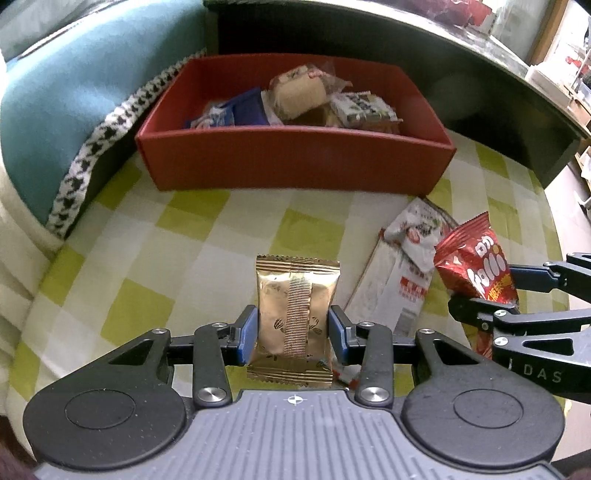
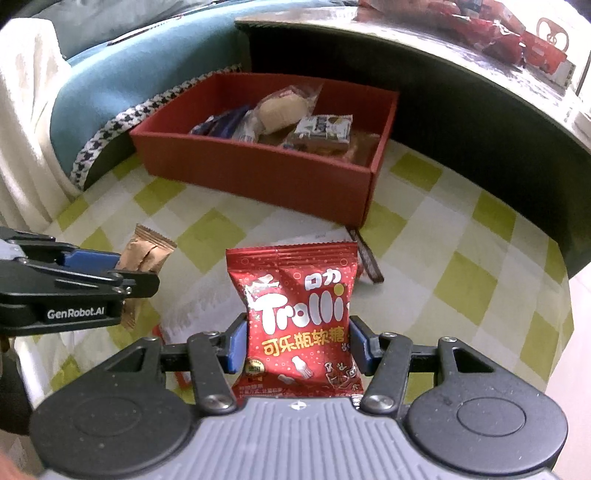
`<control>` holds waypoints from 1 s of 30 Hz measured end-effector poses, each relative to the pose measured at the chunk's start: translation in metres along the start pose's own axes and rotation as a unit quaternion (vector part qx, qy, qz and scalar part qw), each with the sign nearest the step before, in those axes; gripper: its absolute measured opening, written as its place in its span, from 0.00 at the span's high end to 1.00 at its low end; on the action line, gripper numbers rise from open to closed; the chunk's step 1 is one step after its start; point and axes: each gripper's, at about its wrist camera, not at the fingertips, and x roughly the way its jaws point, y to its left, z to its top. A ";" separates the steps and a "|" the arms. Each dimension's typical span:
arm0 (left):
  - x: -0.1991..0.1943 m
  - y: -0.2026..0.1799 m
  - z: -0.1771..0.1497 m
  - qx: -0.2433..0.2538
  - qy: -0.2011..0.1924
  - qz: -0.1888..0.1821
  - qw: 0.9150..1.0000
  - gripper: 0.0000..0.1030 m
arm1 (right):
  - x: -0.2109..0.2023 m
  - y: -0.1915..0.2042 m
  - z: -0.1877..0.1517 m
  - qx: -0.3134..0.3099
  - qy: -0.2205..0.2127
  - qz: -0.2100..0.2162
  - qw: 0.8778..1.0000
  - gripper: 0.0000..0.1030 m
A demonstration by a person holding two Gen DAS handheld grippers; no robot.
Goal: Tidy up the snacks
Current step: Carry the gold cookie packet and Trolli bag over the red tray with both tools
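Gold foil snack packet (image 1: pixel 293 314) with a ribbed centre seam and crimped ends sits upright between the blue pads of the left gripper (image 1: pixel 293 334), jaws closed on its sides, lifted clear of the cloth. In the right wrist view the same gold packet (image 2: pixel 147 251) shows behind the left gripper's black finger (image 2: pixel 92 284).

Red glossy Trolli gummy bag (image 2: pixel 297 317) with white lettering is clamped between the blue pads of the right gripper (image 2: pixel 297 341), jaws closed on its lower half, top edge up. In the left wrist view the red bag (image 1: pixel 476 266) shows at the right edge with the right gripper (image 1: pixel 491 295) pinching it.

Both packets are held above a yellow-green and white checked tablecloth (image 1: pixel 192 236), short of the box.

Open red rectangular cardboard box (image 1: pixel 295 162) stands on the cloth further back, against a dark low cabinet front (image 1: pixel 480 92). Inside it: a blue wrapper (image 1: pixel 236 110) at left, a clear-wrapped pale cake (image 1: pixel 299 92) on top in the middle, a white-and-dark printed packet (image 1: pixel 364 107) at right, all overlapping.

White printed packets with red markings (image 1: pixel 402 254) lie flat on the cloth, between the two grippers, near the box's right front corner. A dark brown thin wrapper (image 2: pixel 365 258) lies on the cloth just behind the red bag.

Teal cushion (image 1: pixel 55 122) with a black-and-white houndstooth edge (image 1: pixel 110 136) lies left of the box, touching its left corner area. Red packages (image 2: pixel 517 33) sit on the cabinet top, blurred.
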 end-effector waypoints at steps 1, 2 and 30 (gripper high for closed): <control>0.000 0.000 0.002 0.000 -0.002 0.001 1.000 0.53 | 0.001 -0.001 0.002 0.001 -0.001 0.000 1.000 0.45; -0.001 0.000 0.004 0.000 -0.004 0.001 1.000 0.53 | 0.001 -0.002 0.004 0.003 -0.003 0.000 1.000 0.45; -0.002 0.005 0.052 -0.021 -0.044 -0.002 0.999 0.52 | 0.004 -0.018 0.054 0.032 -0.048 0.012 0.998 0.45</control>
